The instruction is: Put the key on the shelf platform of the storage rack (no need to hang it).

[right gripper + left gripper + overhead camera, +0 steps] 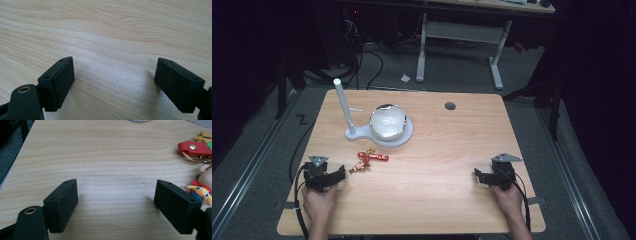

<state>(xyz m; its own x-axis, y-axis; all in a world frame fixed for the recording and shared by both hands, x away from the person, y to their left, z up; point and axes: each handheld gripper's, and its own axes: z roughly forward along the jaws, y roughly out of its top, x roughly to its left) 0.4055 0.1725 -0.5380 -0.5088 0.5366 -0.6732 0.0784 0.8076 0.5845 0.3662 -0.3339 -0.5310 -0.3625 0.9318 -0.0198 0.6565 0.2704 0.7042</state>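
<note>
A keychain (368, 159) with a red strap and a small toy figure lies on the wooden table (442, 150), left of centre. In the left gripper view its red strap (193, 147) and the figure (202, 187) lie at the right edge, just beside the right jaw. My left gripper (337, 176) rests near the front left, open, with bare wood between its jaws (116, 195). My right gripper (479, 176) rests at the front right, open over bare wood (115, 75). A white stand (382, 135) with an upright post (343, 105) carries a shiny bowl (387, 121).
A round cable hole (450, 106) sits near the table's far edge. Behind the table stands a white desk frame (462, 45) on grey floor, with dark cables at the back left. The table's left edge (17, 160) drops off close to my left gripper.
</note>
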